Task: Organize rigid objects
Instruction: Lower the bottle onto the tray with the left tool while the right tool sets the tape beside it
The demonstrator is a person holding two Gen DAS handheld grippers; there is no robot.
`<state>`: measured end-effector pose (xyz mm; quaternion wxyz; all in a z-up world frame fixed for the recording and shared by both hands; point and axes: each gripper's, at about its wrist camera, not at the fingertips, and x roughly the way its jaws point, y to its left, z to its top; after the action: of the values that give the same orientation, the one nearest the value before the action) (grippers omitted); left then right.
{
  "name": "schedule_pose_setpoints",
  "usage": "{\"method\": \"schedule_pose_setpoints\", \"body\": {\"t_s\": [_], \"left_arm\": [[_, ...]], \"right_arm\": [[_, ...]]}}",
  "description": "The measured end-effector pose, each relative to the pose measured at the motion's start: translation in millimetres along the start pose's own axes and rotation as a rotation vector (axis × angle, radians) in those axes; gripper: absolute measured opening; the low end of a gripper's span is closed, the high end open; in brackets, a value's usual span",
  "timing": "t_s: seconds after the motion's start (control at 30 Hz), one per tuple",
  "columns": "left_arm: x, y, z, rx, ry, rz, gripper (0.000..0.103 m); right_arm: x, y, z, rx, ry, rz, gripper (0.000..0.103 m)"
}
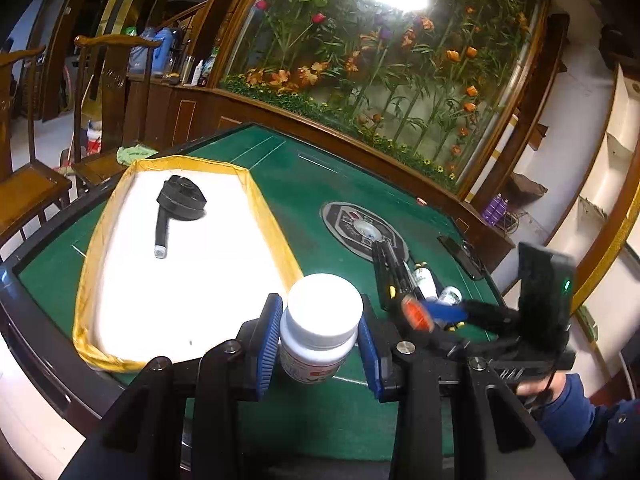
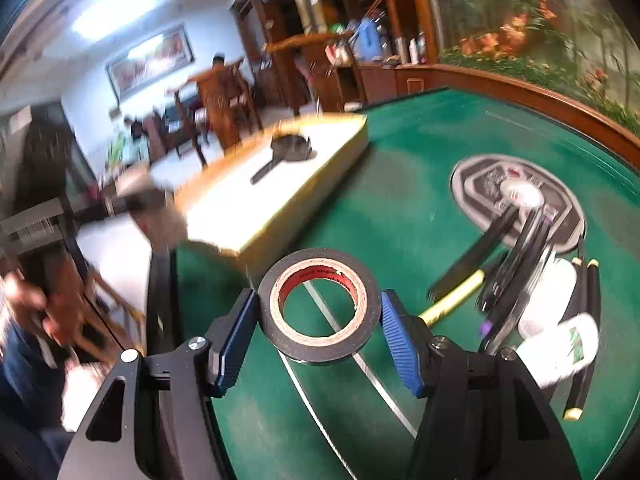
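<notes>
Your left tool grips the white bottle near the tray, while your right tool closes loosely round the tape roll over the counter; light contact risks dropping it.

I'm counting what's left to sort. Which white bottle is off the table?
The white-capped bottle gripped between the left gripper pads, upright beside the yellow-rimmed tray. The other white bottles lie on their sides on the green table among the pens.
</notes>
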<state>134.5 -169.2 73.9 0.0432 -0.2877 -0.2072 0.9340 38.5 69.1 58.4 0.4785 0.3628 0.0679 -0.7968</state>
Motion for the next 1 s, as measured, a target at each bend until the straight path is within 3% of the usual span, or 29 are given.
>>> {"method": "schedule_pose_setpoints", "body": {"t_s": [0.23,0.47,0.73,1.0], "left_arm": [[23,35,25,-0.036,0.087,0.027,0.038],[63,66,30,-0.085,0.218,0.057,0.038],[95,83,43,-0.097,0.315,0.089,0.038],[118,104,55,-0.152,0.349,0.086,0.038]], "right_arm": [[21,33,66,-0.029,-0.024,0.054,0.062],[91,58,122,-0.014,0.048,0.058,0.062],[166,49,145,0.061,0.197,0.028,0.062],[201,39,150,0.106,0.275,-0.016,0.061]]}}
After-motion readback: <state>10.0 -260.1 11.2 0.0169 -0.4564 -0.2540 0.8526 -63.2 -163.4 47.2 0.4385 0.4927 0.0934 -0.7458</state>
